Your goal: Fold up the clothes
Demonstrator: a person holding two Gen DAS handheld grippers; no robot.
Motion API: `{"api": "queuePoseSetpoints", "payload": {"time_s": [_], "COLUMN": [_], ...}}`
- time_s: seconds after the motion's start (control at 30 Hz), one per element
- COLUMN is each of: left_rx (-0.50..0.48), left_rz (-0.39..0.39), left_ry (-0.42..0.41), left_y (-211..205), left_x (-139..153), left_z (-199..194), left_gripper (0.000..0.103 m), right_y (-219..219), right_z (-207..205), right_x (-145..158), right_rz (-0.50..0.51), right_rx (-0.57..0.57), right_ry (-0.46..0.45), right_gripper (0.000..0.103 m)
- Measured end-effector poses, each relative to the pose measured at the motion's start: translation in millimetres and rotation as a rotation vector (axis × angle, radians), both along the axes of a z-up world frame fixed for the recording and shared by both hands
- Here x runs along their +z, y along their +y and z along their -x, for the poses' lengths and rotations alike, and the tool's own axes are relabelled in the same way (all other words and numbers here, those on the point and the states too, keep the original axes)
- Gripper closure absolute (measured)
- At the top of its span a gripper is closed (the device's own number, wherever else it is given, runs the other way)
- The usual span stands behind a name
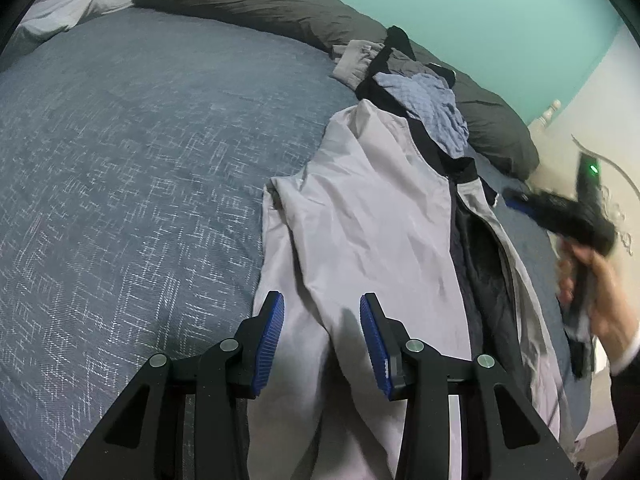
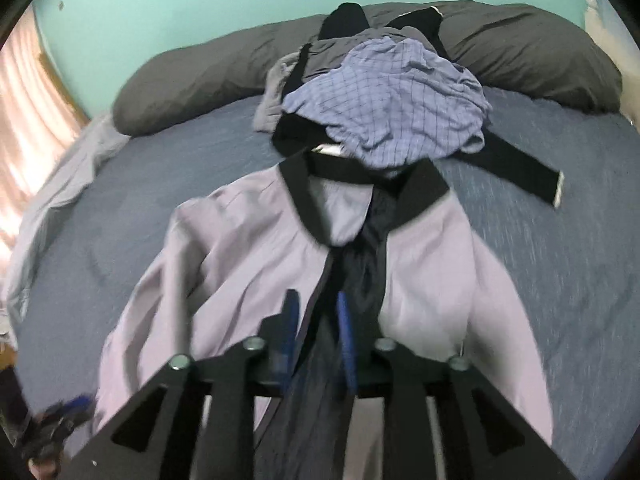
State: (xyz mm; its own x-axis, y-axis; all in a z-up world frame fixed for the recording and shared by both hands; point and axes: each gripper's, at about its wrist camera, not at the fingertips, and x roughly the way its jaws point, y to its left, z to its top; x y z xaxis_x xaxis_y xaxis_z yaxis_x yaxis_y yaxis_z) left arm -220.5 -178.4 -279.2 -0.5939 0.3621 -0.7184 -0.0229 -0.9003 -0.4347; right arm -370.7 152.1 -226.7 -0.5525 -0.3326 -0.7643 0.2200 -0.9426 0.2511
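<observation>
A: Where is the pale grey zip jacket with black collar found?

B: Spread front-up and unzipped on the blue woven bedspread, just before the crumpled clothes heap.

A: And the claws?

B: The left gripper is held wide open over a sleeve, nothing gripped. The right gripper is narrowed about the zip edge; contact cannot be told. A front panel seems about to be arranged; a firm pinch is called for.

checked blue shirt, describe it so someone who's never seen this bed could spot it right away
Start at the long dark grey pillow along the head of the blue bed cover. In front of it sits a clothes heap, and the checked blue shirt lies crumpled on top, just beyond the black collar of the pale grey jacket. It alone has a grid pattern; its neighbours are plain black or grey.
</observation>
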Motion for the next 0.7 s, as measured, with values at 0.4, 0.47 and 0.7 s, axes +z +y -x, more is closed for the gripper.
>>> {"api": "queuePoseSetpoints", "payload": {"time_s": [0.4, 0.47, 0.7], "left_rx": [-0.065, -0.079, -0.124], "left_rz": [0.013, 0.039, 0.055], "left_ry": [-0.001, 0.004, -0.014], "left_y": [23.6, 30.1, 45.7], "left_x": [11.4, 15.1, 23.6], "left_z": [-18.2, -23.6, -51.9], "left_gripper": [0.06, 0.06, 0.06], "right_y": [27.0, 29.7, 38.8], "right_z": [-159.5, -182.2, -236.0], "right_x": [-10.5, -11.0, -15.1], "right_rz": [0.122, 0.14, 0.151], "right_rx": [-0.002, -0.001, -0.029], "right_ry": [-0.016, -0.009, 0.015], "right_gripper": [0.072, 0.072, 0.07]}}
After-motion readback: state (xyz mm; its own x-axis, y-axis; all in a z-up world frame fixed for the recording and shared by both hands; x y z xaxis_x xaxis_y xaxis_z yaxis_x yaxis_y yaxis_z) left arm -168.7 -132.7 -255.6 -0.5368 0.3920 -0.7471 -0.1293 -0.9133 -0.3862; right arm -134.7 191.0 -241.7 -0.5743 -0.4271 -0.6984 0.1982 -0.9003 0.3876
